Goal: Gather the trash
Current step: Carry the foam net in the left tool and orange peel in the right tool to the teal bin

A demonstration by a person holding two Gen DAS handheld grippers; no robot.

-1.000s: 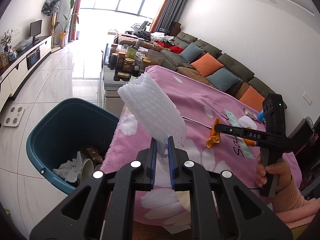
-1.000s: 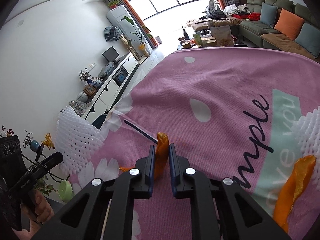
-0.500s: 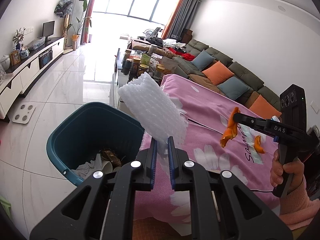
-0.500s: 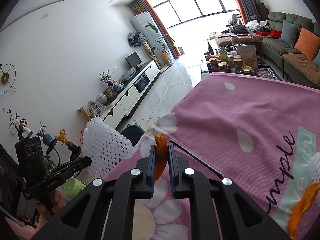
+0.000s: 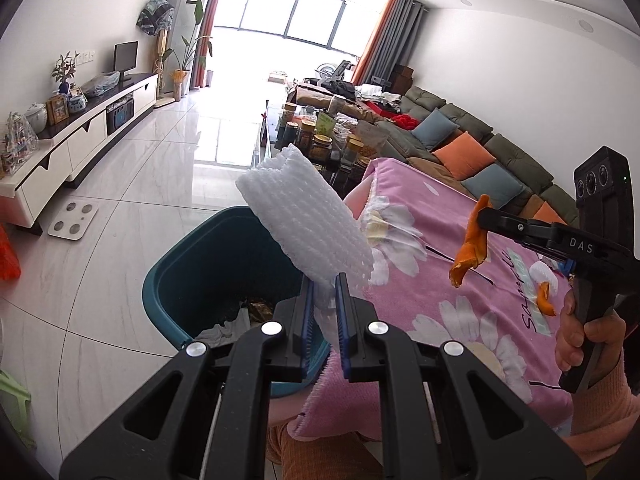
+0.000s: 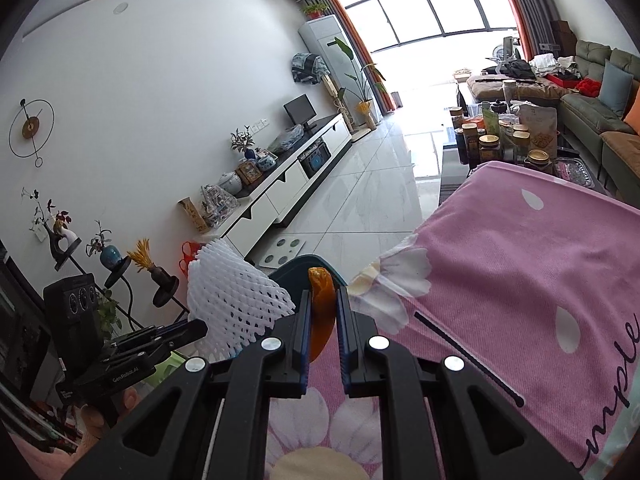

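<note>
Teal plastic forms the trash bin (image 5: 208, 276) on the floor just off the table's near-left corner, with crumpled paper and wrappers inside. Over its rim, the left gripper (image 5: 323, 286) is clamped on a white foam fruit net (image 5: 304, 216) that sticks up and away from the jaws. To the right, above the pink flowered tablecloth (image 5: 440, 280), the right gripper (image 6: 323, 304) pinches an orange peel (image 6: 322, 312), while another peel piece (image 5: 544, 300) lies on the cloth near the table's right edge.
</note>
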